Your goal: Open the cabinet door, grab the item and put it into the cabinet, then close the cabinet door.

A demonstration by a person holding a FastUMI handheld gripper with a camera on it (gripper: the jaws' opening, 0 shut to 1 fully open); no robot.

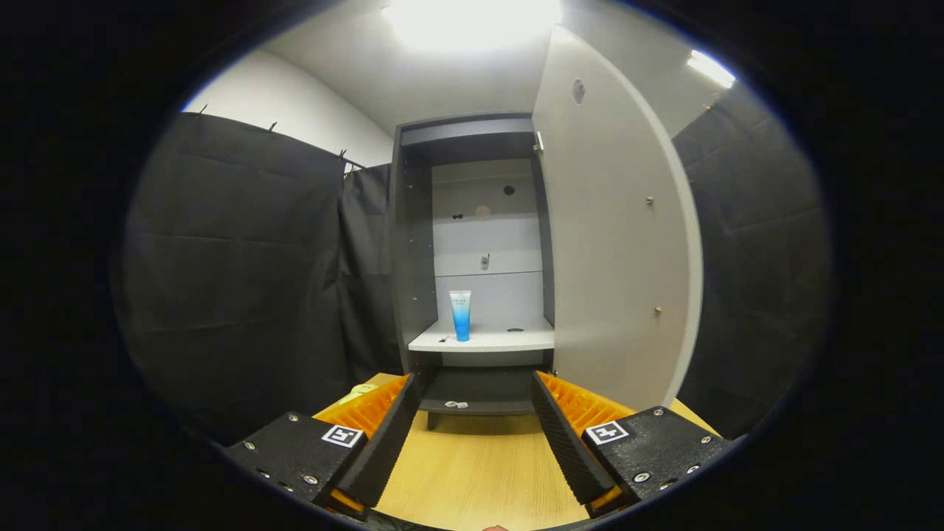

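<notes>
Tool (472, 420) is sitting wide open, fingers spread and gripping nothing, hovering over the wooden surface (479, 464) and pointing at the cabinet (472, 251). Cabinet door (619, 243) is standing swung open to the right; the blue tube (460, 315) is standing upright on the pale shelf (509, 341) inside, toward its left side, well beyond the fingers. A small pale-green item (361, 391) is peeking out just past the left finger, too hidden to identify.
</notes>
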